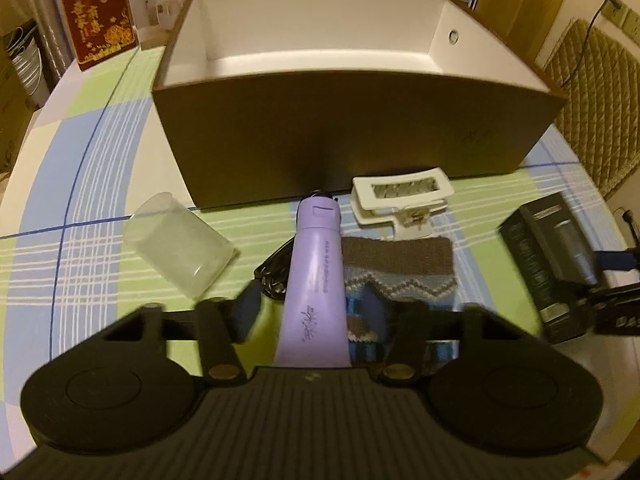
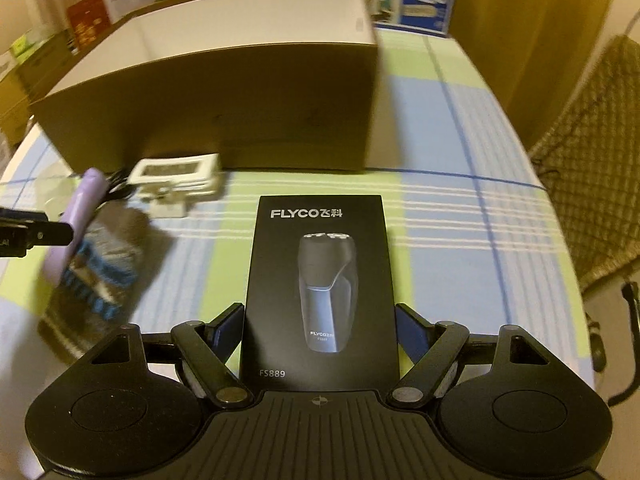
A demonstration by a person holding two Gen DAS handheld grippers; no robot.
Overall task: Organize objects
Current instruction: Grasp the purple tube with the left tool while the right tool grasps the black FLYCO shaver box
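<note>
One open brown box (image 1: pixel 360 140) with a white, empty interior stands on the checked surface (image 1: pixel 92 184), and everything else lies in front of its near wall. The left tongs (image 1: pixel 316 312) are spread wide around one lilac tube (image 1: pixel 316 280), whose cap end points at the box; whether the fingers touch it cannot be told. Just right of the tube lies one knitted sock (image 1: pixel 400 268), and one white hair claw (image 1: pixel 400 196) sits between the sock and the box. One clear plastic cup (image 1: pixel 176 244) lies on its side left of the tube. The right tongs (image 2: pixel 320 324) clamp one black FLYCO shaver carton (image 2: pixel 320 288), right of the sock.
</note>
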